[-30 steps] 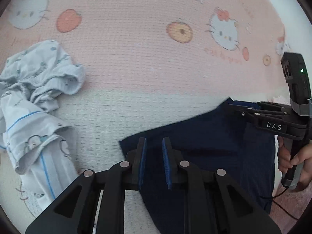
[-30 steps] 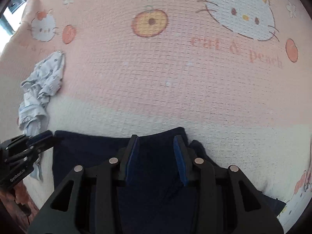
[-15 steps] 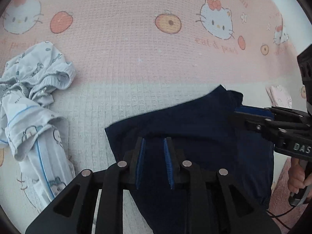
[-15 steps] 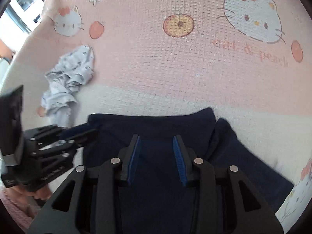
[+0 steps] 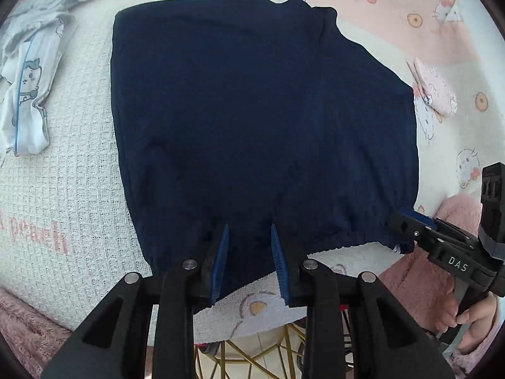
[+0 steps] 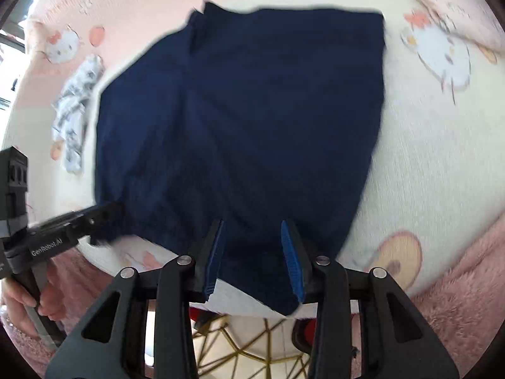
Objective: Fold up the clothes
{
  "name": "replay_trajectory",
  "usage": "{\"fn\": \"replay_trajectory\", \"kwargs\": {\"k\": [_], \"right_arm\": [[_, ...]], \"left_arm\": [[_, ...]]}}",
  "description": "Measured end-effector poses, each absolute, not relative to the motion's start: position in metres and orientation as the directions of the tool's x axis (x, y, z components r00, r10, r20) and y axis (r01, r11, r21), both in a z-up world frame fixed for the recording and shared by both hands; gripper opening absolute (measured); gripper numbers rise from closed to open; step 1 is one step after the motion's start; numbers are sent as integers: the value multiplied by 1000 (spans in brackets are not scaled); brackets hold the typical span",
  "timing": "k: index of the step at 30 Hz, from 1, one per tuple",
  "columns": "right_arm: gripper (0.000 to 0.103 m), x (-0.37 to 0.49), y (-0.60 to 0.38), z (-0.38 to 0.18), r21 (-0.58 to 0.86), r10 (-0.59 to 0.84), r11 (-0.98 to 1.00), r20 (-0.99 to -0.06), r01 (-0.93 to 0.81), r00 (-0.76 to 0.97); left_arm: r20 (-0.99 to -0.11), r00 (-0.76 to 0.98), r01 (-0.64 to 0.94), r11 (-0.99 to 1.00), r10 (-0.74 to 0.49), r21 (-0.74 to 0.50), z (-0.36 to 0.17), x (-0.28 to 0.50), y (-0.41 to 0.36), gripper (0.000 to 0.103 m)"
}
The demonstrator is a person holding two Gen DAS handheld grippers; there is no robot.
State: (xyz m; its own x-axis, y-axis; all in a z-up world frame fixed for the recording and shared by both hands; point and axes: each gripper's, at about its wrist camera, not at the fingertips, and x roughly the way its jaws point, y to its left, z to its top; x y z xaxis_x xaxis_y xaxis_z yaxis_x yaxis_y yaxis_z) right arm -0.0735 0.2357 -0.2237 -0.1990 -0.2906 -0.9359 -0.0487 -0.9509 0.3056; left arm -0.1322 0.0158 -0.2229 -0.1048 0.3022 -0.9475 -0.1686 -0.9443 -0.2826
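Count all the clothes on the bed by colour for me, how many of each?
Navy blue: 1, the navy shorts, spread flat
Pale blue-and-white: 1, the crumpled printed garment, beside the shorts
Pink: 1, the small pink printed item, too small to tell what it is
Total: 3

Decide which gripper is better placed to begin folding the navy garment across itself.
Right, probably. The right gripper sits at a waistband corner of the garment and seems to grip it. The left gripper has its jaws opening, with the waistband loose between them.
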Motion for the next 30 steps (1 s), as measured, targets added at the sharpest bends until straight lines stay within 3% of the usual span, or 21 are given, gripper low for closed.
{"fn": "replay_trajectory", "kwargs": {"k": [4,8,14,16,18,20,22,23,30], "right_arm": [[37,-57,247,-210,253,-223,-963,-938,-89,-264],[39,-40,270,-188,312,-239,-937,-901,-157,-361],[41,-18,292,-228,386,-332,-860,-920,-335,-208],[43,-13,296,-232,425,-372,-831,-904,-358,-210],[54,-11,299,-235,476,-424,-799,-879,-367,-218],[57,-7,303,-236,504,-448,-776,-863,-379,-232],[46,-5,303,-236,530,-470,-765,-848,-366,-244],[11,-5,304,-237,557,-498,-751,-830,-354,-250],[7,-56,281,-202,570,-506,-793,-813,-214,-289]], "left_arm": [[-949,-129,-155,-951,289,-269,-212,-119,4,30],[-930,-210,-96,-953,301,-287,-198,-99,-28,30],[-927,-225,-62,-954,301,-295,-196,-90,-45,30],[-925,-223,-73,-951,308,-299,-195,-86,-45,30],[-928,-214,-72,-952,306,-298,-196,-86,-45,30],[-929,-207,-66,-952,307,-300,-197,-86,-46,30],[-929,-203,-62,-951,310,-304,-198,-87,-48,30],[-928,-203,-60,-950,313,-307,-198,-87,-49,30],[-933,-193,-42,-952,304,-302,-200,-86,-60,30]]}}
